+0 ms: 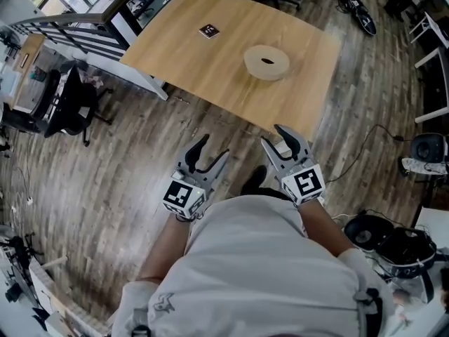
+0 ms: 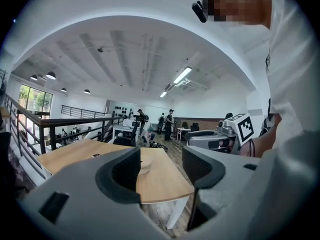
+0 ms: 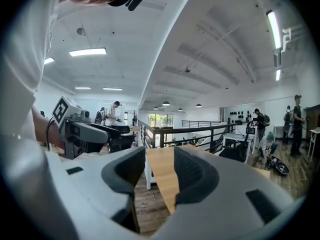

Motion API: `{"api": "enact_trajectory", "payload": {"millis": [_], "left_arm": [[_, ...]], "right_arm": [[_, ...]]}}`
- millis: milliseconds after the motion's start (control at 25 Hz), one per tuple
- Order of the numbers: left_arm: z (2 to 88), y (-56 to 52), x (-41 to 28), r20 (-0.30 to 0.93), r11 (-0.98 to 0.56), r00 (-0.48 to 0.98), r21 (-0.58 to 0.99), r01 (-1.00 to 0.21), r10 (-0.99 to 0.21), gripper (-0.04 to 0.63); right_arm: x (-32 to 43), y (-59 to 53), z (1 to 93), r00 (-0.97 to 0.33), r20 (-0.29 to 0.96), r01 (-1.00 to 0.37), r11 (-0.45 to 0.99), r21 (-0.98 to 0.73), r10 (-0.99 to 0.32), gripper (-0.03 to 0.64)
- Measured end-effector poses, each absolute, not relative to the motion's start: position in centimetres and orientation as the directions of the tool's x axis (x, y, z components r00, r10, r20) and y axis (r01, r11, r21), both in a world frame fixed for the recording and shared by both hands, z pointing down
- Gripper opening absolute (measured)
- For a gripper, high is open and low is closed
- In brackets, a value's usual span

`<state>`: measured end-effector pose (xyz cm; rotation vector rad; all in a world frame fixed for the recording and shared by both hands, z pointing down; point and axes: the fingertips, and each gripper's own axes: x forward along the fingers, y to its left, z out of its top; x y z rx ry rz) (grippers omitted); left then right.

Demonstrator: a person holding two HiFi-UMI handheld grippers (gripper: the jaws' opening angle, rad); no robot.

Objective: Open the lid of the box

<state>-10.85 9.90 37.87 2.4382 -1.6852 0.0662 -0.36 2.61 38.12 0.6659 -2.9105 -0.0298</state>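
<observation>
**Round box well ahead of both jaws, untouched**

Left gripper [image 1: 212, 149]: jaws well apart, nothing between them. Right gripper [image 1: 275, 137]: likewise parted and empty.

The low round pale-wood box with a dark oval mark on its lid [image 1: 266, 62] sits on the light wooden table [image 1: 210, 69]. It is well ahead of both jaw pairs, closer to the right pair's line.

Judgement: it looks light, stiff and smooth-sided, so it will likely skid if nudged. Best hold is one pair steadying the lower wall while the other pinches the lid's rim. I cannot tell whether the oval is a hole or a knob.

A small black square tile [image 1: 208, 30] lies farther ahead, to the left.
</observation>
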Motion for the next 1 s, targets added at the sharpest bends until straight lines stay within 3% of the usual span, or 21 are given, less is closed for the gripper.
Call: {"api": "enact_trajectory", "payload": {"millis": [440, 1000], "left_arm": [[37.6, -2.7, -6.8, 0.152, -0.455, 0.465, 0.099, -0.885, -0.872, 0.252], [38.2, -10.0, 0.1, 0.17, -0.612, 0.618, 0.091, -0.786, -0.768, 0.252]], "right_arm": [[4.8, -9.1, 38.1, -0.841, 0.164, -0.514, 0.856, 0.051, -0.515, 0.187], [10.7, -14.4, 37.5, -0.767, 0.131, -0.63, 0.776, 0.032, -0.628, 0.186]]}}
